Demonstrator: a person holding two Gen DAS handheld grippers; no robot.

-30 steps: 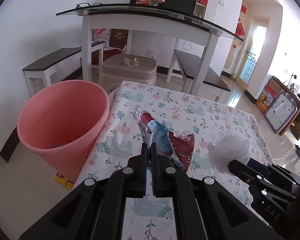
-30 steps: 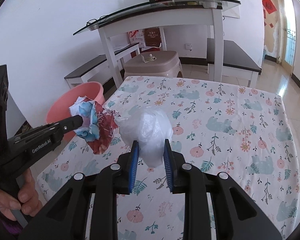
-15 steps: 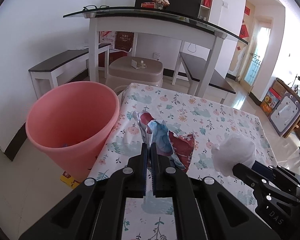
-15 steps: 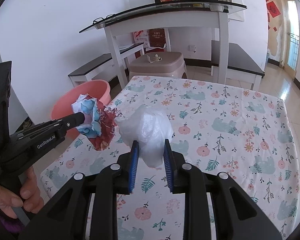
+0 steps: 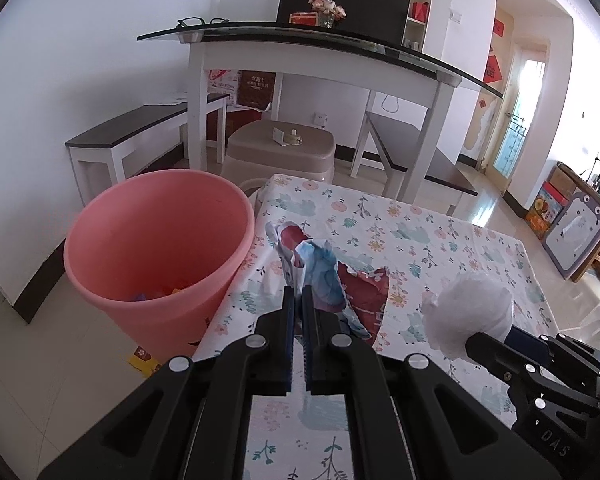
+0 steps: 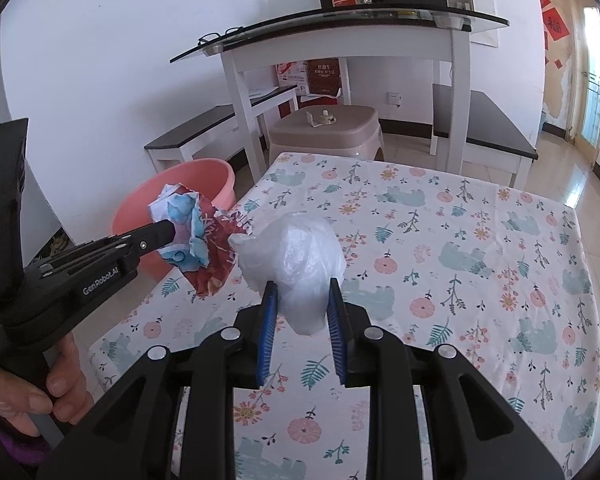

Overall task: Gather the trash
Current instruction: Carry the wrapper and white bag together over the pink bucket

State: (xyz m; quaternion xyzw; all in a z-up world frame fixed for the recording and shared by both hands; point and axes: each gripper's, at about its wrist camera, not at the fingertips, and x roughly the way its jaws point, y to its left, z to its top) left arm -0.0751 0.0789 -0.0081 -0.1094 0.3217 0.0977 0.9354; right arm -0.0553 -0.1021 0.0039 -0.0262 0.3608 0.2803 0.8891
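Observation:
My left gripper (image 5: 299, 294) is shut on a crumpled red, blue and white paper wrapper (image 5: 328, 280), held above the left edge of the floral tablecloth (image 5: 420, 240). The right wrist view shows the same wrapper (image 6: 196, 240) and the left gripper (image 6: 172, 230) from the side. My right gripper (image 6: 302, 292) is shut on a bunched white plastic bag (image 6: 300, 256), also seen as the white plastic bag (image 5: 468, 314) at lower right in the left wrist view. A pink bin (image 5: 156, 252) stands on the floor just left of the table, with some scraps at its bottom.
Behind the low table are a beige plastic stool (image 5: 284, 152), a white glass-topped table (image 5: 320, 52) and two dark-topped benches (image 5: 140, 132). A yellow scrap (image 5: 144, 358) lies on the floor by the bin. A person's hand (image 6: 40, 392) grips the left handle.
The pink bin now looks larger and more central in the left wrist view, with its bottom showing. Both grips are unchanged.

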